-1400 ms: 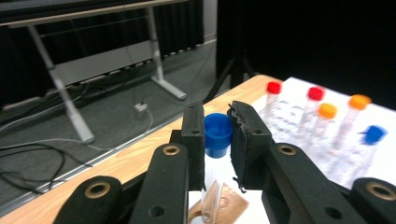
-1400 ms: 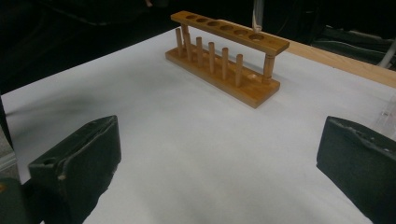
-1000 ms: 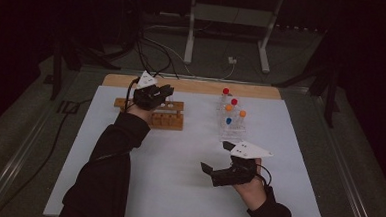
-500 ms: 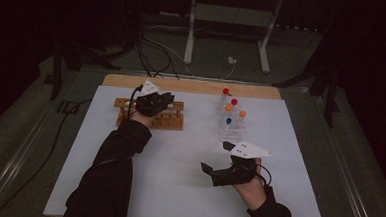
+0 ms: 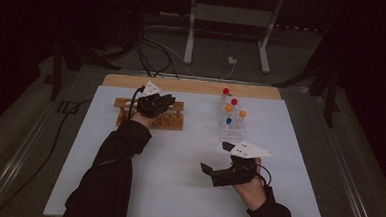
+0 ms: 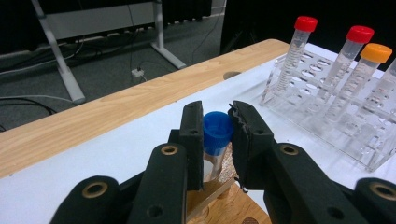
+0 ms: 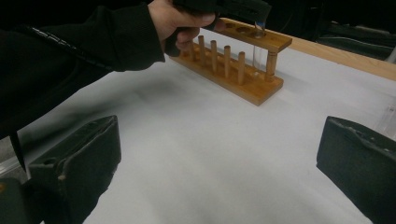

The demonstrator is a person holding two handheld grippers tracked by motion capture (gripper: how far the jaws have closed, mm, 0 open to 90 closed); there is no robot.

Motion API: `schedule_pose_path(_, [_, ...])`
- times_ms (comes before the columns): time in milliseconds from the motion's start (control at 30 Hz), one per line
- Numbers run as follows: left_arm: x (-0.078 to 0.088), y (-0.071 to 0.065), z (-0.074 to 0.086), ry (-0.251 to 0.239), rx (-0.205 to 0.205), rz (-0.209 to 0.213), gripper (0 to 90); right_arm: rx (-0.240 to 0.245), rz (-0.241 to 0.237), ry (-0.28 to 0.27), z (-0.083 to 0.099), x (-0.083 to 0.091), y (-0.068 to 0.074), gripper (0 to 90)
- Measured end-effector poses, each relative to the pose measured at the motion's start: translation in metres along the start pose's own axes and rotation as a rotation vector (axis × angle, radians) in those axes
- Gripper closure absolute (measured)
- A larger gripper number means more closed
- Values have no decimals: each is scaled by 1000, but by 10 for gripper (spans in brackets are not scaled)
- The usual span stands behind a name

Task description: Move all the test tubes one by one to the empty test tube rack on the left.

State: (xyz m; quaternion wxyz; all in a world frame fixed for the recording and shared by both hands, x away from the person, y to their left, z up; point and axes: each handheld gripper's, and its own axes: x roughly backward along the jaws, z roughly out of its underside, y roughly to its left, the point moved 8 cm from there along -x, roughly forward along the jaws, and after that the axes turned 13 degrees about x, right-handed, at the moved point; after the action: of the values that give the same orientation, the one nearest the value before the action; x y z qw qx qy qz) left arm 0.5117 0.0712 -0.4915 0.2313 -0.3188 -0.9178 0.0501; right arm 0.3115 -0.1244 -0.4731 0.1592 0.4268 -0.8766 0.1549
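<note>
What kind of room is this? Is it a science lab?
Probably a lab or test room. Capped test tubes stand in a clear rack, a wooden rack sits on the white table, and cables trail across the floor behind.

- Lower part of the blue-capped tube [image 6: 217, 135]: hidden from us behind the left gripper [image 6: 218, 140].
- Clear rack [image 6: 327, 112]: we see it cut off at the right edge.

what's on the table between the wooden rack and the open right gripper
Nothing: in the right gripper view only bare white table runs from the right gripper to the wooden rack.
</note>
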Motion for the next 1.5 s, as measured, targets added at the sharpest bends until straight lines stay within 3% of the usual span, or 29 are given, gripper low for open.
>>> schedule_pose_path(33, [0,0,0,3,4,1,755,-1,-1,0,0,0,0,0])
schedule_pose_path(200, [8,0,-3,1,8,-19,504,-1,1,-9,-3,3,-1,0])
schedule_pose_path(233, [11,0,-5,-2,6,-20,494,-2,2,-9,-3,3,-1,0])
schedule_pose_path(300, [18,-3,-8,-7,9,5,476,-2,4,-11,-3,3,-2,0])
schedule_pose_path(367, [24,-7,-10,0,3,23,368,-2,12,-16,-5,5,-5,0])
schedule_pose_path(500, [39,-16,-13,3,-4,63,275,-4,27,-24,-8,7,-10,0])
schedule_pose_path(567, [47,-21,-15,5,3,84,164,4,51,-27,-10,10,-15,0])
schedule_pose_path(667, [61,-31,-16,-4,-1,126,141,15,73,-29,-11,11,-19,0])
schedule_pose_path(767, [74,-42,-15,-5,-23,165,32,6,107,-38,-12,14,-31,0])
schedule_pose_path(1067, [110,-65,2,-9,-48,248,15,5,186,-2,-9,11,-61,20])
schedule_pose_path(1133, [118,-68,8,-12,-59,257,15,-16,211,17,-3,5,-74,38])
schedule_pose_path(1167, [122,-70,11,-11,-61,265,15,-16,211,17,-3,5,-74,38])
schedule_pose_path(1267, [131,-74,23,6,-85,268,16,-36,249,52,7,-3,-88,62])
schedule_pose_path(1500, [146,-83,49,15,-87,285,16,-66,289,81,21,-10,-104,159])
